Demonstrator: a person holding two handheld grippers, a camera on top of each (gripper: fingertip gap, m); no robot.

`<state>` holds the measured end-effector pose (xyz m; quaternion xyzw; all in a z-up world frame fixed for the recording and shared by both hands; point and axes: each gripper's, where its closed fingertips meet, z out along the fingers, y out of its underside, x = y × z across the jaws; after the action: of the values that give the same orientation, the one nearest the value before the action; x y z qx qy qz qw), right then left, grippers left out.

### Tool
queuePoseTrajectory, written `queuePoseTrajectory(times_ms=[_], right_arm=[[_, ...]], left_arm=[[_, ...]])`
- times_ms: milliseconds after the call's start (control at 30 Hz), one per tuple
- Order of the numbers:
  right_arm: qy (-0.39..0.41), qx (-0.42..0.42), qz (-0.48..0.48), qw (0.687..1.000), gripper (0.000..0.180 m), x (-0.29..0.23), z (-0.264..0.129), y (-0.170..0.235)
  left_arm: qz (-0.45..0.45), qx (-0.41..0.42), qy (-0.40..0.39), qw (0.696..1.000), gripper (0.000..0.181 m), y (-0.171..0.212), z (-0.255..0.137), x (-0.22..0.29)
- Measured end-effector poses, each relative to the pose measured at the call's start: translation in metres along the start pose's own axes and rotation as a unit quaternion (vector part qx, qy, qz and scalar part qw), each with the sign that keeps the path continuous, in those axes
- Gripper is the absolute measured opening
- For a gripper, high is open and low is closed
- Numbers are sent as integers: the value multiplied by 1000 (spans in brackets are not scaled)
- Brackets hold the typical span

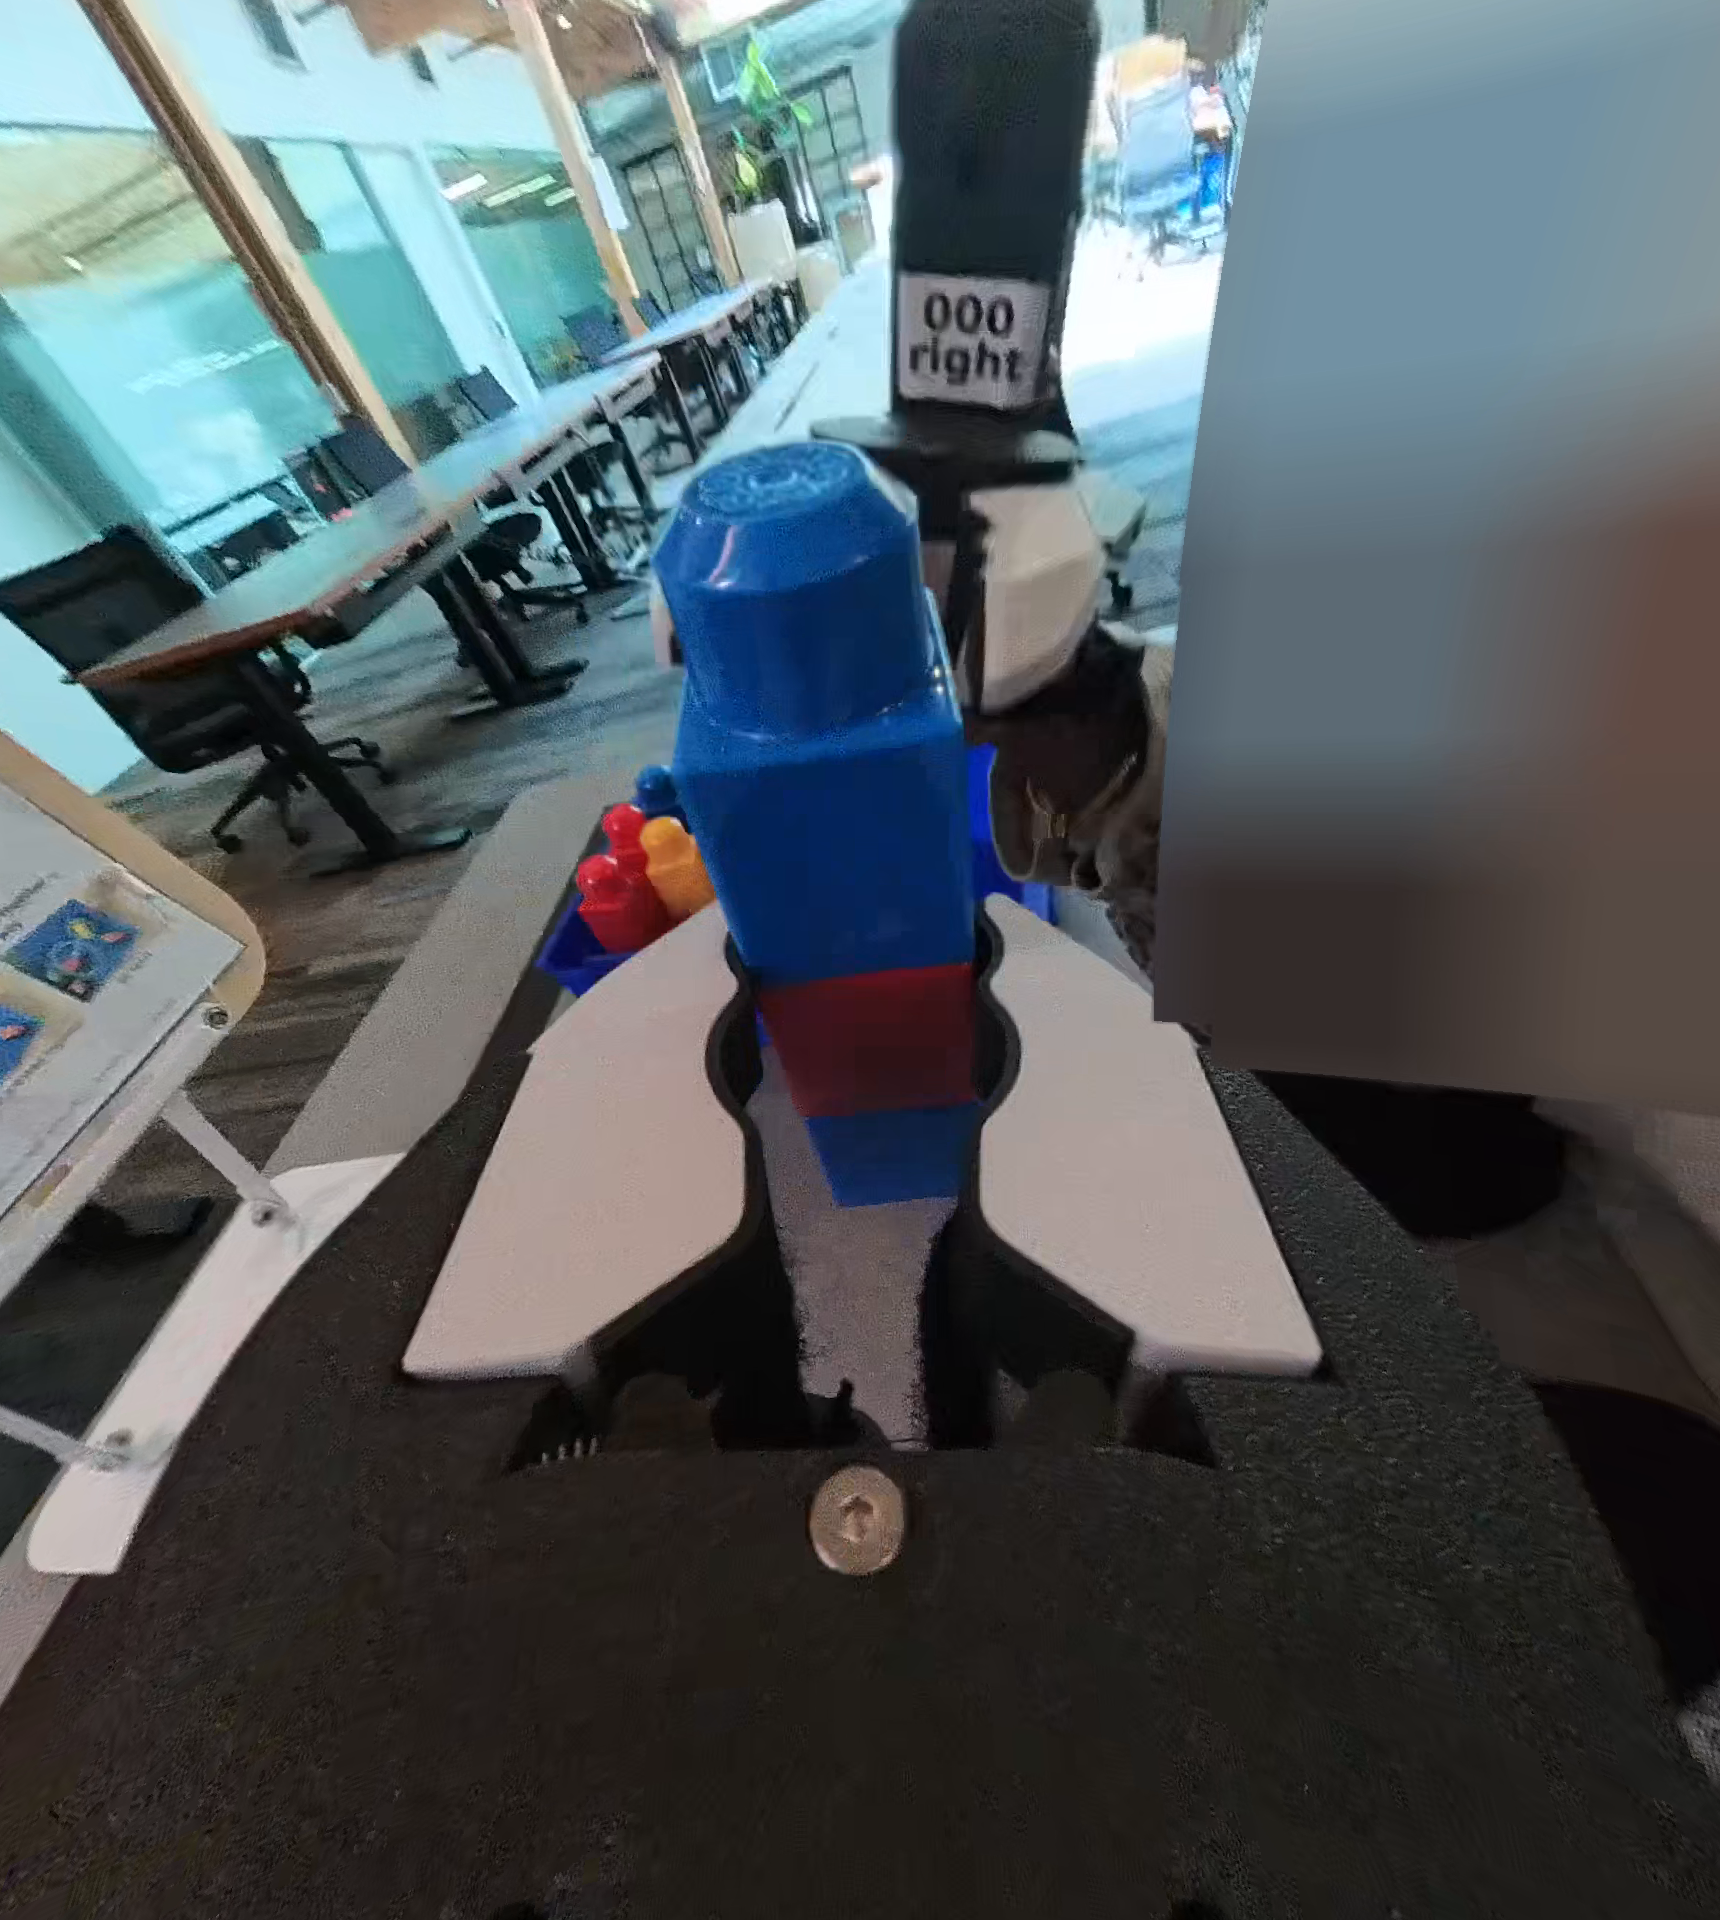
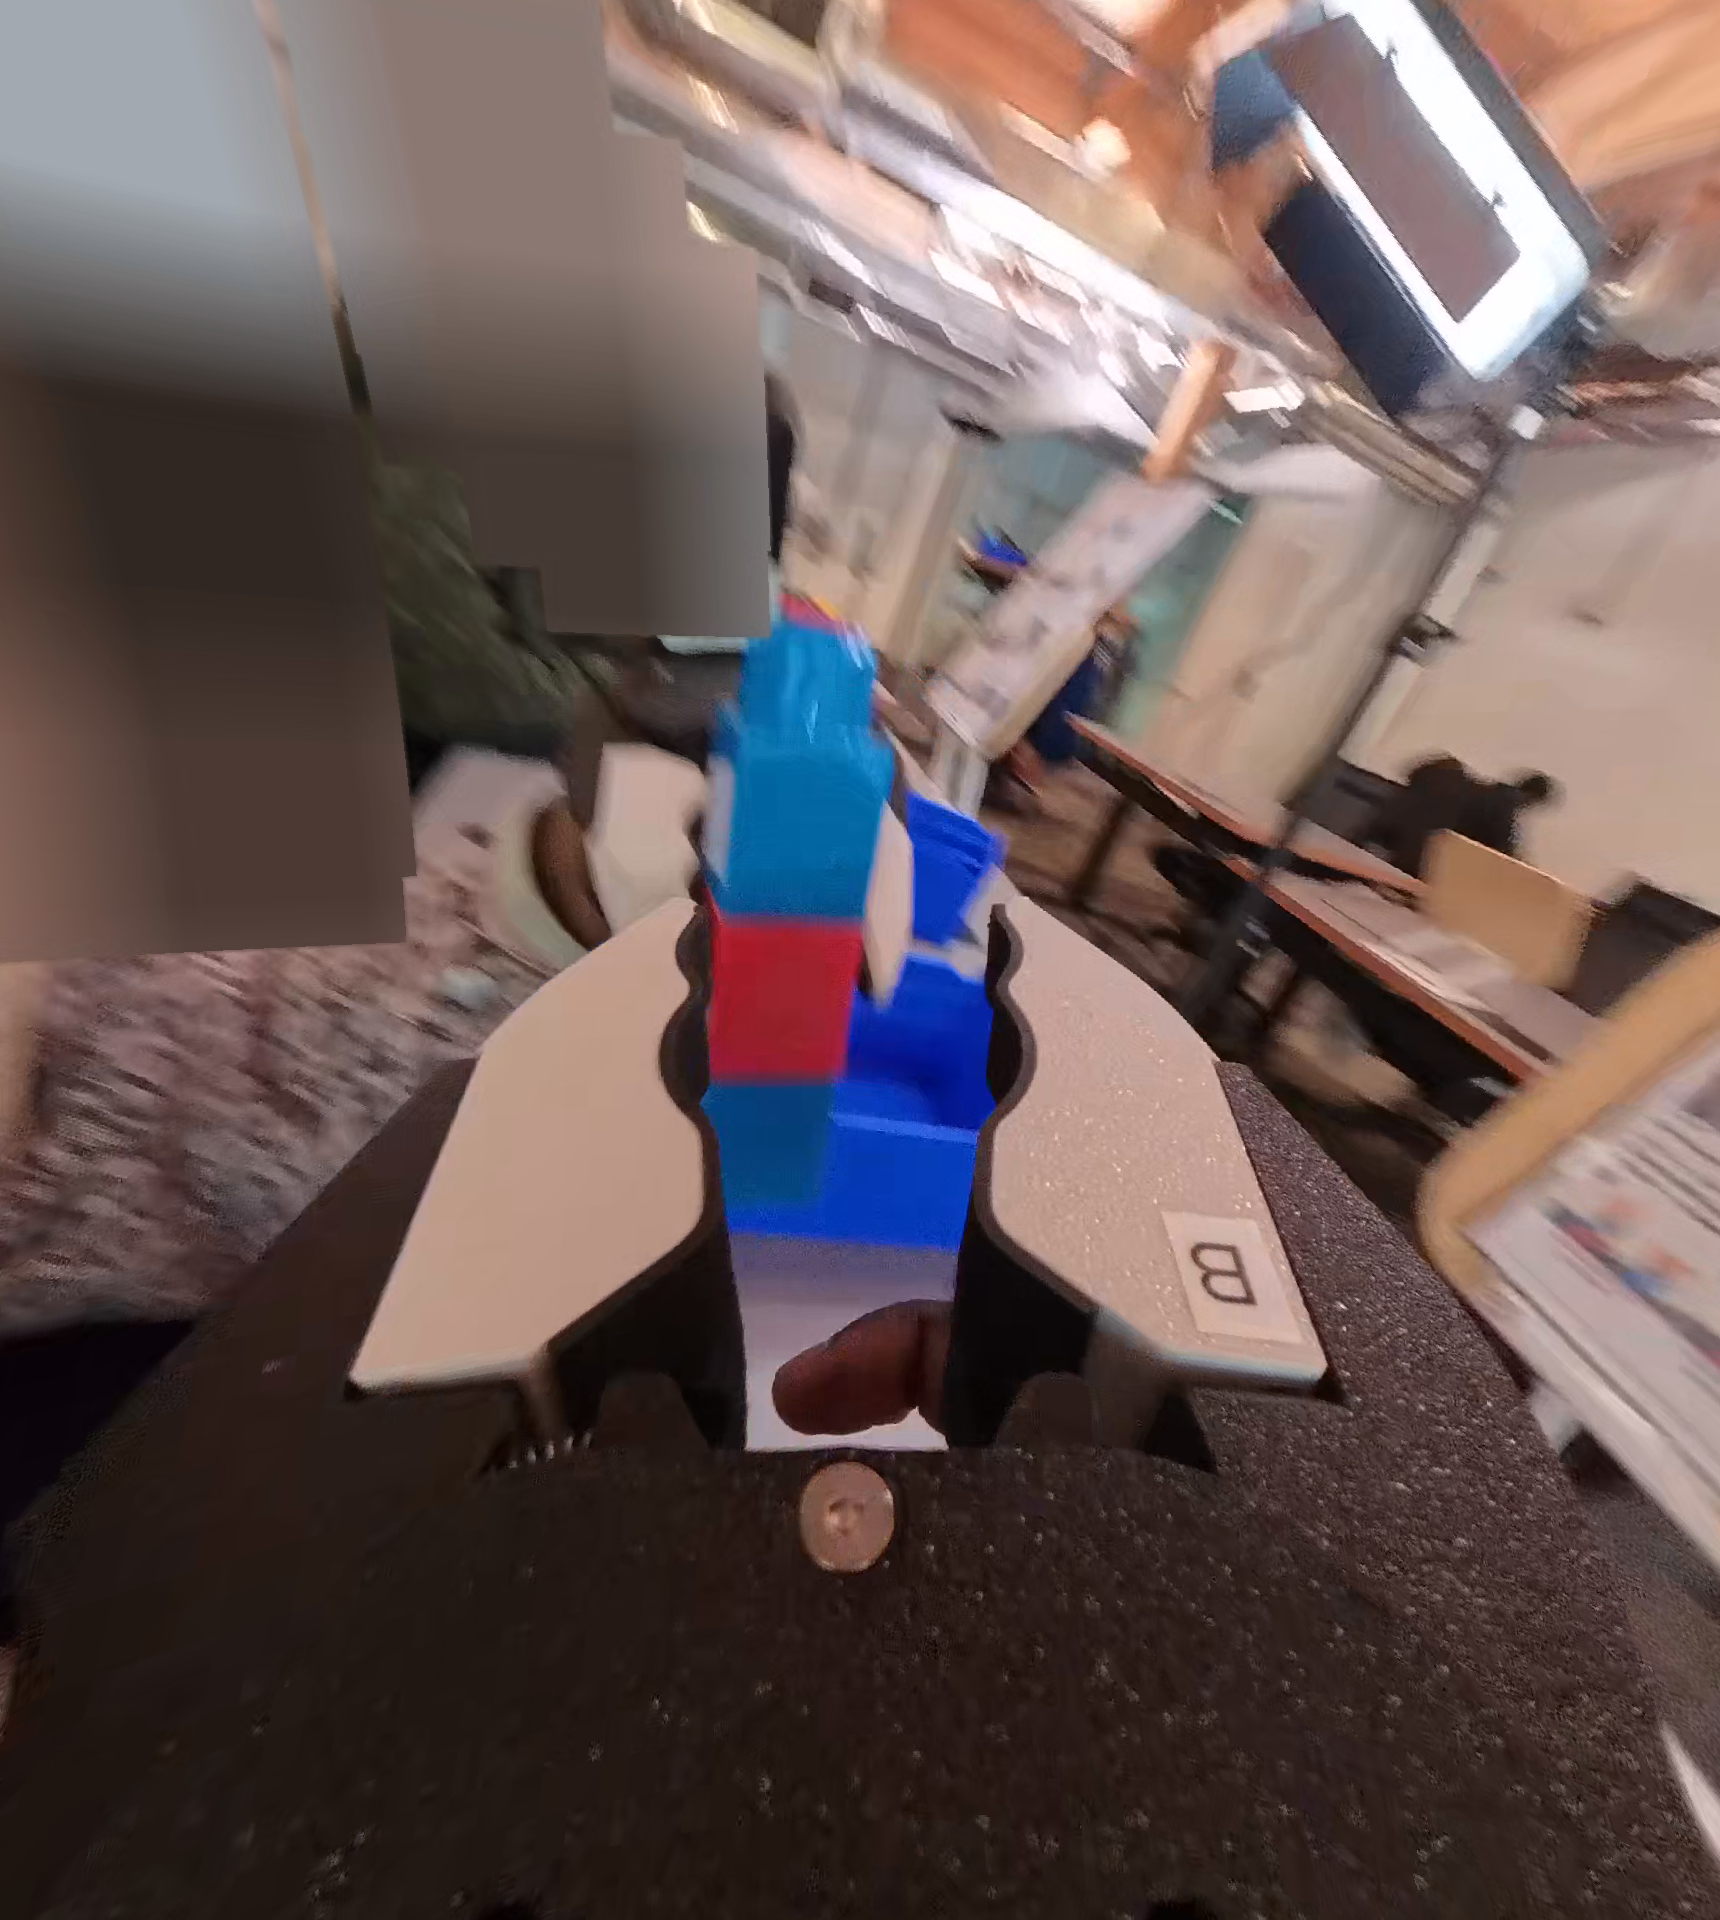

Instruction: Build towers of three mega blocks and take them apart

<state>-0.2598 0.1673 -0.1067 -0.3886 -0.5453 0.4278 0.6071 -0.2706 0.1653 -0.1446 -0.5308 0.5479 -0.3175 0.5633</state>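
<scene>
A tower of three mega blocks (image 1: pixel 825 831), blue on top, red in the middle and blue at the bottom, stands upright between my left gripper's (image 1: pixel 861 935) white fingers. They are shut on it at about the red block (image 1: pixel 871 1034). The tower is blurred in the right wrist view (image 2: pixel 783 935). My right gripper (image 2: pixel 843 920) is open, and the tower sits in the gap near its left finger with room on the right. The right gripper also shows behind the tower in the left wrist view (image 1: pixel 1027 582), with its black handle upright.
A blue bin (image 1: pixel 575 951) behind the tower holds red (image 1: pixel 617 894) and orange (image 1: pixel 674 862) blocks; the bin also shows in the right wrist view (image 2: pixel 918 1132). A picture board (image 1: pixel 35 987) stands at the left. Office desks and chairs (image 1: pixel 212 665) are farther back.
</scene>
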Motion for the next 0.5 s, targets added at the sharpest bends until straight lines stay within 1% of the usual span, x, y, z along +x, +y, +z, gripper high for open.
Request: queuePoseTrajectory(times_ms=[67, 200, 267, 333, 400, 467, 500], right_arm=[[-40, 37, 36, 998, 48, -12, 0, -14], [-51, 0, 30, 998, 49, -21, 13, -5], [-52, -4, 35, 998, 47, -23, 20, -3], [-44, -11, 39, 998, 28, -21, 26, 0], [-31, -19, 18, 999, 28, -19, 27, 2], [1, -14, 12, 1000, 28, -10, 21, -3], [23, -9, 14, 1000, 28, -2, 15, -6]], left_arm=[[3, -36, 15, 999, 37, 12, 4, 5], [6, -70, 39, 997, 37, 23, 12, 11], [6, -89, 47, 995, 38, 29, 14, 14], [10, -108, 62, 992, 39, 35, 16, 19], [6, -120, 44, 992, 40, 38, 16, 12], [3, -105, 8, 994, 40, 32, 15, 2], [4, -93, -14, 996, 51, 26, 13, -5]])
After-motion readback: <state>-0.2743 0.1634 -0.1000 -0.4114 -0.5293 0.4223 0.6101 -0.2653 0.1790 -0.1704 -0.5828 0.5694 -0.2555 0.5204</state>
